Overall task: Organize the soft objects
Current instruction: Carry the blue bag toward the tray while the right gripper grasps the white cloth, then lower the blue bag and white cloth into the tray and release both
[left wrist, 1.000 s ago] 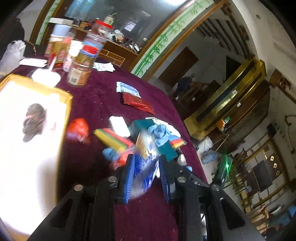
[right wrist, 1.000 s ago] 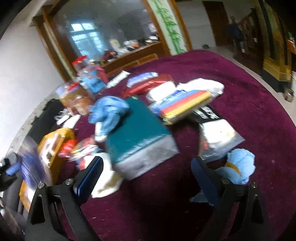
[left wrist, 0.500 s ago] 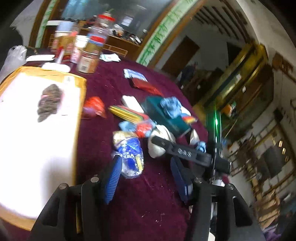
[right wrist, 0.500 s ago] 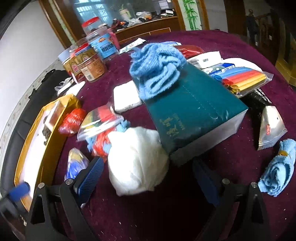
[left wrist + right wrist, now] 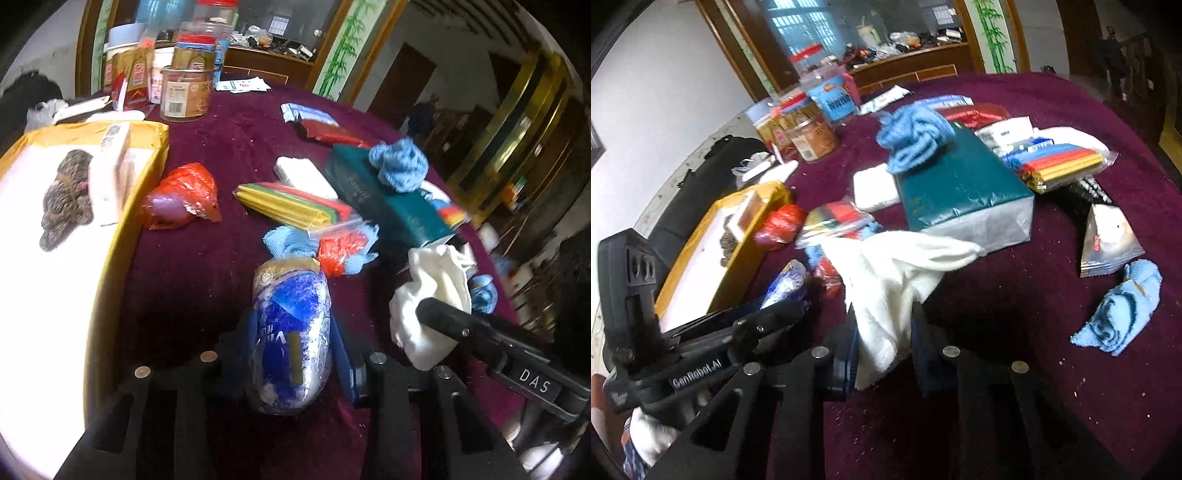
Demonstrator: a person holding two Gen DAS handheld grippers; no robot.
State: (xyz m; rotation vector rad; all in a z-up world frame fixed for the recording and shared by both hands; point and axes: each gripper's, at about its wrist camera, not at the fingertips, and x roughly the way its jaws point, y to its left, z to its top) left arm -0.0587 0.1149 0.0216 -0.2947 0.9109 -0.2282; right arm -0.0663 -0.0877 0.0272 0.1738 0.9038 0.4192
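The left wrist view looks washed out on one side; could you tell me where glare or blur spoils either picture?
Left wrist view: the tray's white inside is blown out at lower left, the white cloth smeared. Right wrist view: the same cloth's far end and the packets behind it are motion-blurred.

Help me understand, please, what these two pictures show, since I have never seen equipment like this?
A person holds a two-finger gripper in each hand; each carries a camera looking along its fingers. In the left view, the left gripper is closing around a blue packet. In the right view, the right gripper is closing on a white cloth. On the purple tablecloth lie a green box, blue cloths, coloured sticks and a yellow tray.
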